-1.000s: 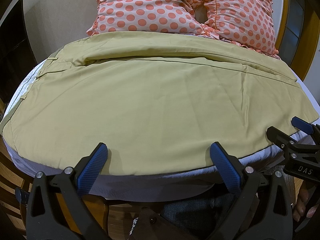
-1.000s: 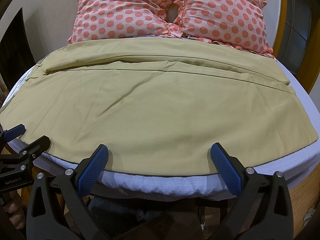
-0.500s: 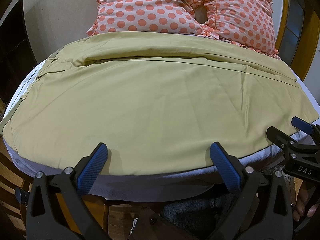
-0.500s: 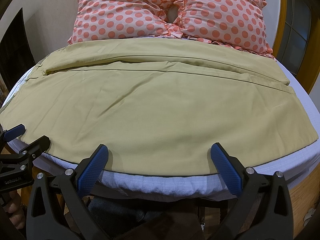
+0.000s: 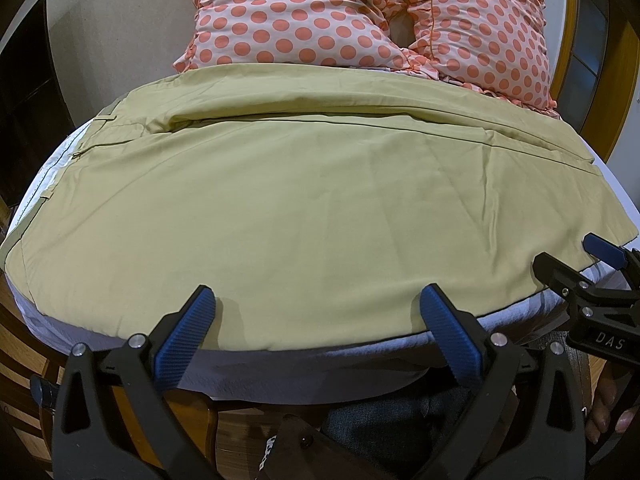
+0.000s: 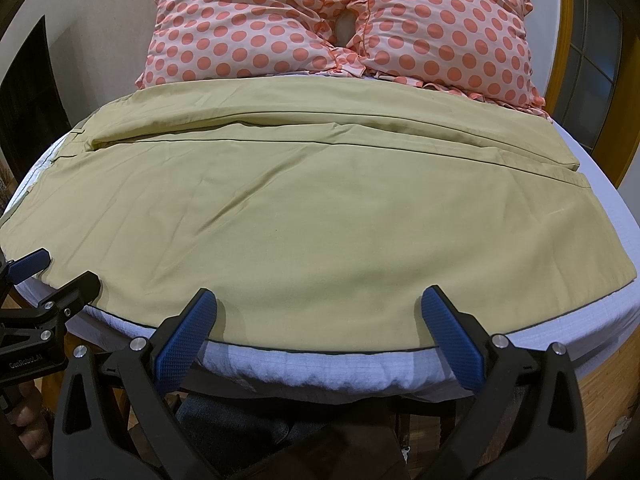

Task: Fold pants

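Khaki pants (image 5: 312, 208) lie flat across the bed, waistband at the left, legs running to the right, one leg laid over the other; they also show in the right wrist view (image 6: 280, 216). My left gripper (image 5: 318, 320) is open and empty, hovering at the pants' near edge. My right gripper (image 6: 320, 320) is open and empty at the same near edge, further right. Each gripper shows in the other's view: the right one (image 5: 588, 276) at the right edge, the left one (image 6: 52, 280) at the left edge.
Two pink pillows with orange dots (image 5: 360, 20) (image 6: 340, 24) lie at the head of the bed behind the pants. The white bedsheet (image 6: 320, 368) shows along the near edge, with a wooden bed frame (image 5: 192, 412) below. A wooden door frame (image 6: 560, 40) stands at the right.
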A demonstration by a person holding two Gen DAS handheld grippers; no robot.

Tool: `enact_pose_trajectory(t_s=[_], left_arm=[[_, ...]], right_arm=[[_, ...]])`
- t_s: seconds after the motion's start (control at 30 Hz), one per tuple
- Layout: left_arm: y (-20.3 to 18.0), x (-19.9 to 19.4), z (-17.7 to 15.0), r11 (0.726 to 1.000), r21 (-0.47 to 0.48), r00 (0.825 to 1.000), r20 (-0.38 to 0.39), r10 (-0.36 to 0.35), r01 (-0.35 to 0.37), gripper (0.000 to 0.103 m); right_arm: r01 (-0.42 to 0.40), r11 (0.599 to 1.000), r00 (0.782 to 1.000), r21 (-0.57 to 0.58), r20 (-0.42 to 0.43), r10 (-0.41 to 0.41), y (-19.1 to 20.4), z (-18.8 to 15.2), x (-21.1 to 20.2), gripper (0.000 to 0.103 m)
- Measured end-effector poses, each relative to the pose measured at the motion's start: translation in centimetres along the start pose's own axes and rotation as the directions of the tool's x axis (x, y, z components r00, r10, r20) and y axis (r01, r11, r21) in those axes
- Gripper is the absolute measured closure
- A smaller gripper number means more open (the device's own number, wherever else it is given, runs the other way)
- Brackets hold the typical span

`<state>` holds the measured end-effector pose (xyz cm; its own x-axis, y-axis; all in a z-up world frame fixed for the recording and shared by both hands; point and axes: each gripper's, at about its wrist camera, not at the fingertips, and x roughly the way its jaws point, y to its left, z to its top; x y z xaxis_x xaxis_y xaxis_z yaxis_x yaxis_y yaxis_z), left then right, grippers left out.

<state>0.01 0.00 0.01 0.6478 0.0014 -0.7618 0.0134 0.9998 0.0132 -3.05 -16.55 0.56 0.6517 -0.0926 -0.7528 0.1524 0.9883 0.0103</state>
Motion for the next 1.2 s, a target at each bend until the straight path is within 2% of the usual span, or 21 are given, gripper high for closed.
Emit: enact_pose_trajectory(t_s=[0.8, 0.93, 0.97, 1.03, 1.13, 1.2], left_arm=[[0.0, 0.0, 0.0, 1.0, 0.0, 1.0, 0.001, 0.0, 0.0, 0.002], [0.0, -0.1, -0.1, 1.0, 0.004, 1.0, 0.011, 0.0, 0.0, 0.002], [0.0, -0.1, 0.0, 1.0, 0.008, 1.0, 0.011, 0.0, 0.0, 0.002], [0.1, 0.0, 0.6, 1.0, 0.016, 1.0, -0.004, -0.001, 0.001, 0.002], [1.0, -0.8, 1.8, 0.999, 0.006, 0.998, 0.044, 0.033, -0.033, 0.002], [1.7, -1.1, 2.9, 0.999, -0.018, 0.997, 0.075, 0.03, -0.029, 0.002]], right_arm=[[0.0, 1.0, 1.0, -0.001, 0.002, 0.0, 0.0, 0.0, 0.0, 0.001], [-0.03, 0.999, 1.0, -0.028, 0.004, 0.03, -0.3, 0.2, 0.0, 0.001], [-0.042, 0.999, 0.999, -0.028, -0.018, 0.042, -0.9, 0.9, -0.4, 0.001], [-0.005, 1.0, 1.0, 0.017, -0.009, 0.005, -3.2, 2.8, -1.0, 0.001], [0.076, 0.991, 0.995, 0.108, 0.053, -0.082, -7.5, 7.1, -1.6, 0.001], [0.16, 0.966, 0.982, 0.202, 0.064, -0.176, -11.4, 11.1, -1.0, 0.001]])
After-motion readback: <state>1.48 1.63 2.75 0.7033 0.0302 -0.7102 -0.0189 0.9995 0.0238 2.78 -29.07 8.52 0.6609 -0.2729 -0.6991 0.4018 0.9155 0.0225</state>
